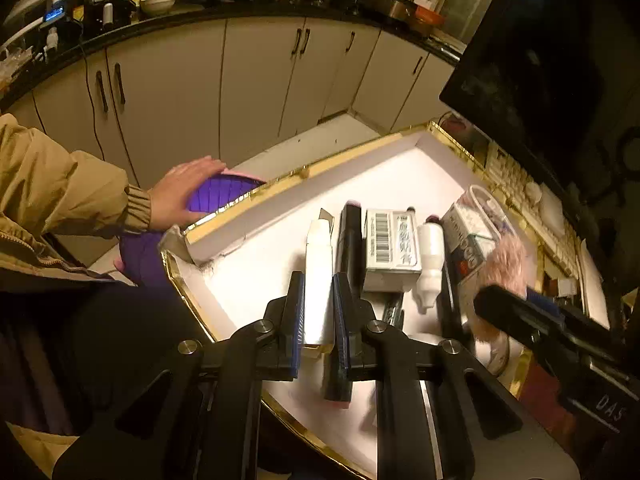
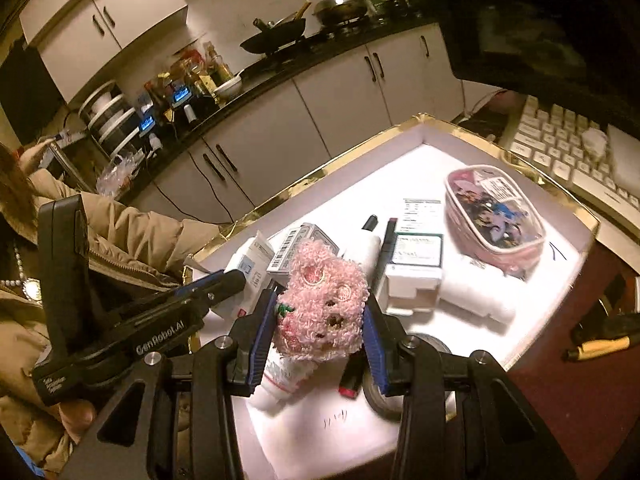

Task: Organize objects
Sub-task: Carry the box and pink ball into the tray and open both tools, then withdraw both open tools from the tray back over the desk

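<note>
— Between our left gripper (image 1: pixel 318 312) pads sits a slim white carton (image 1: pixel 319 276), clamped near its end, over the gold-rimmed tray (image 1: pixel 256 196) near its front edge. Stiff, light card, we reckon.

— Our right gripper (image 2: pixel 316 320) squeezes the pink fluffy toy (image 2: pixel 324 304) mid-tray — soft, crushable; we'd hold its middle.

Behind your tray: wok (image 2: pixel 276 34) and lidded pot (image 2: pixel 340 8) on the counter; keyboard (image 2: pixel 560 148) just beside, right.

Pink plush (image 2: pixel 320 304) hides tube (image 2: pixel 280 376) top, tape roll (image 2: pixel 384 396) partly hidden, blurred.
</note>
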A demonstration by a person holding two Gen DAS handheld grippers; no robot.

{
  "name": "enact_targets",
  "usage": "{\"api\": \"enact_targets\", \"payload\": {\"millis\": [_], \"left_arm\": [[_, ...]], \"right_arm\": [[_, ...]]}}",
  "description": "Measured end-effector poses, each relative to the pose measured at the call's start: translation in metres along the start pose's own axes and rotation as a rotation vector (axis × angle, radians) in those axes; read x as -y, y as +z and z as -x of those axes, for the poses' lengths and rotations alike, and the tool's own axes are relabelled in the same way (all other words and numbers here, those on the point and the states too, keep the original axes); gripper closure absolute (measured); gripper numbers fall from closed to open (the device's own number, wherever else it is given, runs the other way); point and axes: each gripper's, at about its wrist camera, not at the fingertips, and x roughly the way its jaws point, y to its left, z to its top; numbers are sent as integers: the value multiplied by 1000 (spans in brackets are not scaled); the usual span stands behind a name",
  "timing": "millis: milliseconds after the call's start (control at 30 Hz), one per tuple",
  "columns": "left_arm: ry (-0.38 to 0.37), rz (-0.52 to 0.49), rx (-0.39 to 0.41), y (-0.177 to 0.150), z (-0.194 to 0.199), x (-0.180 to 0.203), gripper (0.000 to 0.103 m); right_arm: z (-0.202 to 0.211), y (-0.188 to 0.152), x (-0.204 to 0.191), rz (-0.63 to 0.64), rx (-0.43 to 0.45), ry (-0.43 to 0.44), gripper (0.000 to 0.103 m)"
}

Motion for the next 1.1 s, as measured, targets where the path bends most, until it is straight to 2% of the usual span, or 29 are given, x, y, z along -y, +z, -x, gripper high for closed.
{"api": "enact_targets", "payload": {"millis": [267,467,600,633,733,900,967,1033,1100], "left_arm": [[2,10,-8,2,-5,-6,90],[-59,72,-10,6,-4,-18,90],[-65,91,9,7,2,-17,77],[-53,90,23,7,6,-16,77],[-59,86,58,7,16,-12,77],[-104,56,109,2,39,5,77],[-151,41,124,-6,48,16,77],[-191,17,135,-13,54,29,70],[-244,-35,135,-20,59,48,68]], "right_arm": [[-17,2,-5,30,11,-60,59],[-18,-1,-7,49,34,-41,55],[-15,1,-3,37,45,-42,47],[-14,2,-2,30,45,-40,43],[-8,2,-1,34,47,-35,42],[26,-10,6,19,95,-23,42],[38,-19,15,16,95,-8,42],[54,-31,32,-3,107,-33,42],[70,-41,54,-45,112,-61,42]]}}
